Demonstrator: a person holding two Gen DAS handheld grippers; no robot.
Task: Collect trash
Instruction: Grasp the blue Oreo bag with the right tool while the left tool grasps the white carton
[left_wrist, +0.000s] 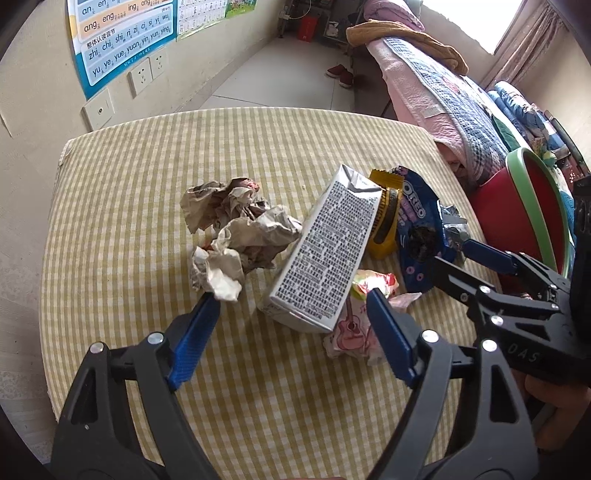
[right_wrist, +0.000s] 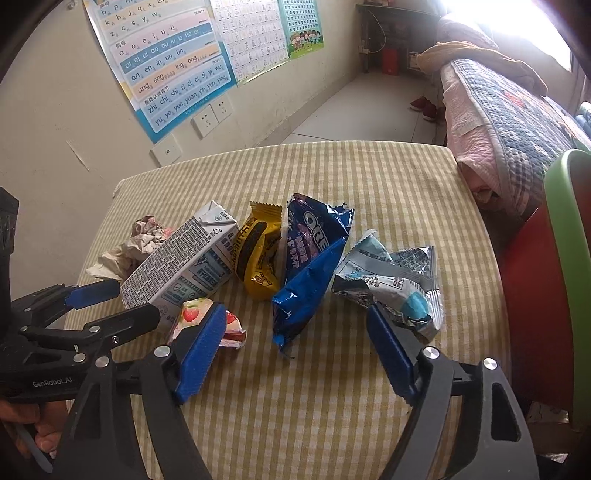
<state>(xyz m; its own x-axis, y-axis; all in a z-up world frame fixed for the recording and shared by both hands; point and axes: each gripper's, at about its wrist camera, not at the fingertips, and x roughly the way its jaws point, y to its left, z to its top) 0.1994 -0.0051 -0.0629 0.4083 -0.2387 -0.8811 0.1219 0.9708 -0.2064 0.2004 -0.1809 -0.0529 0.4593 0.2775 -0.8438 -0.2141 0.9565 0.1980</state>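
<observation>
Trash lies on the yellow checked tablecloth (left_wrist: 140, 177): crumpled paper (left_wrist: 236, 232), a lying milk carton (left_wrist: 328, 254), a yellow wrapper (right_wrist: 258, 254), a blue Oreo wrapper (right_wrist: 310, 266), a silver-blue wrapper (right_wrist: 391, 280) and a pink strawberry wrapper (right_wrist: 192, 314). My left gripper (left_wrist: 291, 295) stands open, tilted down, with the carton's near end between its fingers; the pads are not pressing on it. My right gripper (right_wrist: 295, 310) is open just over the Oreo wrapper's near end, one finger beside the strawberry wrapper, the other beside the silver-blue one.
A red bin with a green rim (right_wrist: 535, 277) stands past the table's right edge. Beyond it is a bed with quilts (right_wrist: 498, 110). A wall with posters and sockets (right_wrist: 207, 118) runs along the left. The two grippers sit close side by side.
</observation>
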